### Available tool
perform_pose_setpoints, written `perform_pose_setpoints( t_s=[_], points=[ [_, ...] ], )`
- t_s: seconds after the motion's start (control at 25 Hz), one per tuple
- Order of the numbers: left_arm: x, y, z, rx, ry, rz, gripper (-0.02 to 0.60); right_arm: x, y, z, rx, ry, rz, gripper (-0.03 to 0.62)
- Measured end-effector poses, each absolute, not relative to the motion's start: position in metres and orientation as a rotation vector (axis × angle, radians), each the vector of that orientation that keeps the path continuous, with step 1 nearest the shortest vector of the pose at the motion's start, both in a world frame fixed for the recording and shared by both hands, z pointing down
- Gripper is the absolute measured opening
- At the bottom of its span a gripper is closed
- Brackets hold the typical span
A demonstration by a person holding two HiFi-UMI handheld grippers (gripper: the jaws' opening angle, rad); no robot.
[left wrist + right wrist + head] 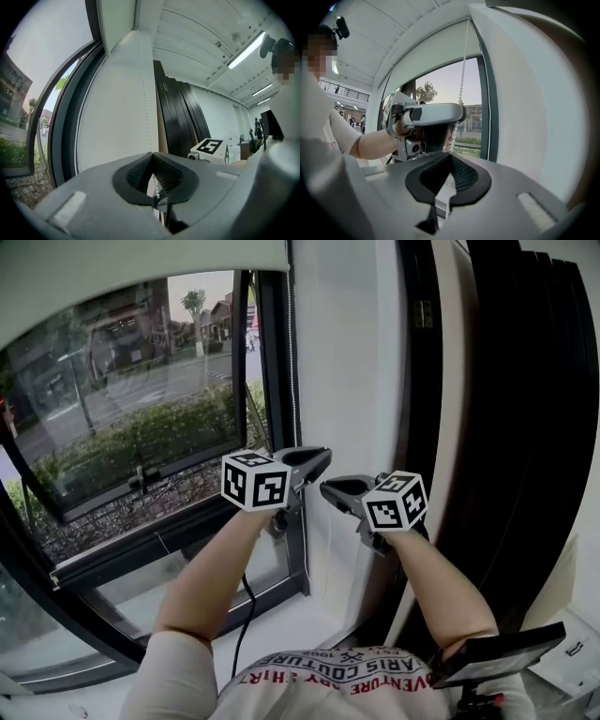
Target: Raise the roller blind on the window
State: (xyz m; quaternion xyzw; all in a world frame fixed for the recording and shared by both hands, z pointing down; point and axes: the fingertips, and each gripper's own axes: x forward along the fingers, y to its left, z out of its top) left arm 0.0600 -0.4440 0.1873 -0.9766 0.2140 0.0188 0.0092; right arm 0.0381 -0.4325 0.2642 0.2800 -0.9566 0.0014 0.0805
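White bead chain (462, 70) between tight-shut left tongs (152, 159), right tongs (450, 158) likewise shut, black panels (525, 427) beside.

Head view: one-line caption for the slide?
Left gripper shut on the bead chain, right gripper shut alongside, roller blind high on the window.

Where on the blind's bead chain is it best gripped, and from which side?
Grip the bead chain on its free-hanging vertical stretch beside the window frame, coming in level from the room side with the jaws across it. It hangs straight and thin, so its beads should resist slipping.
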Motion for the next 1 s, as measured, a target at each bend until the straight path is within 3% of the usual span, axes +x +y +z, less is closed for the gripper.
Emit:
perform_pose_setpoints(
  t_s=[0.32,1.0],
  points=[
    [0.056,-0.445,0.257,-3.052,0.743,-0.073,0.008,0.034,-0.432,0.334,0.832,-2.797,0.144,0.006],
    [0.048,-0.436,0.327,-3.078,0.822,-0.156,0.006,0.025,-0.421,0.404,0.808,-2.717,0.228,0.006]
  ],
)
